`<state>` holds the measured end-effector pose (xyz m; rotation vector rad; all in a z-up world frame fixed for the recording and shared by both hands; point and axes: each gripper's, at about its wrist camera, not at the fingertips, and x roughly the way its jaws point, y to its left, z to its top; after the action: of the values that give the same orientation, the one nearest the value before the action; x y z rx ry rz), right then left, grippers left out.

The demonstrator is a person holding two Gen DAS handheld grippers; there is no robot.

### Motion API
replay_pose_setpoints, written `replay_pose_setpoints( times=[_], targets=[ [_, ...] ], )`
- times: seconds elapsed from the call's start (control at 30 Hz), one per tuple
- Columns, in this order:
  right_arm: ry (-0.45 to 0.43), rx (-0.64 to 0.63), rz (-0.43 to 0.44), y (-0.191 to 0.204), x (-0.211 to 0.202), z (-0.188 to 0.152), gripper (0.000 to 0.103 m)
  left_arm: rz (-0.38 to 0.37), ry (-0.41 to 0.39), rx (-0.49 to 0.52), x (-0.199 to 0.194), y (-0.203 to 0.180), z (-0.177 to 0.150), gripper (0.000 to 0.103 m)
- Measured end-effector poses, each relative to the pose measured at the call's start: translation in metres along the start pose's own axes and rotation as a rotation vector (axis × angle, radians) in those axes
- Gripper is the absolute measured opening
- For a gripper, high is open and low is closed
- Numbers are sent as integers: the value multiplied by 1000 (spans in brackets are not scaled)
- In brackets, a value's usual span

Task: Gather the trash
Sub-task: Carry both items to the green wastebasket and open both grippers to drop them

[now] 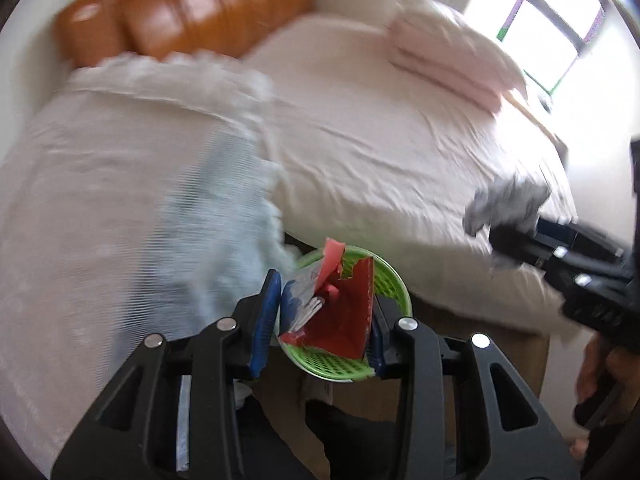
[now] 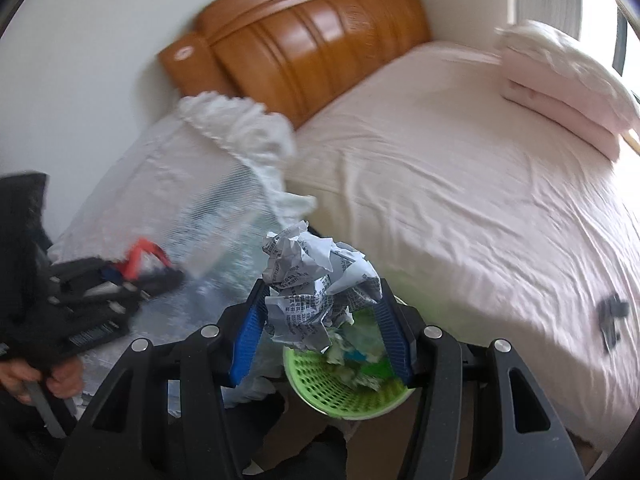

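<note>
Daylight is admitted through a blown-out window (image 1: 556, 24) far beyond the right tong. Motion blur is seen throughout, heaviest on the lace cover (image 1: 120, 184). Edges are bent and vignetted by fisheye distortion.

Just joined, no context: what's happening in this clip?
A person with a gripper in each hand is collecting trash beside a bed. The left gripper is shut on a red wrapper above the green mesh basket. The right gripper is shut on a crumpled printed paper over the same basket, which already holds some scraps. Neither piece has been dropped in yet.
</note>
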<state>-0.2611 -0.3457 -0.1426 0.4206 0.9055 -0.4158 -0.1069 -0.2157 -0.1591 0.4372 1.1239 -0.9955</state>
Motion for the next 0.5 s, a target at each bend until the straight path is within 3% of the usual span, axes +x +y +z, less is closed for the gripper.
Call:
replay_pose_setpoints(
  times=[0.13, 0.27, 0.33, 0.5],
  targets=[
    [8, 49, -29, -28, -5, -16, 55, -64, 94, 77, 59, -36, -9, 37],
    [17, 93, -40, -45, -5, -28, 55, -3, 176, 137, 106, -54, -19, 41],
    [21, 121, -40, -54, -4, -35, 55, -4, 185, 121, 110, -55, -22, 57],
    [42, 155, -45, -61, 6, -41, 55, 2, 135, 128, 93, -62, -23, 77]
  ],
)
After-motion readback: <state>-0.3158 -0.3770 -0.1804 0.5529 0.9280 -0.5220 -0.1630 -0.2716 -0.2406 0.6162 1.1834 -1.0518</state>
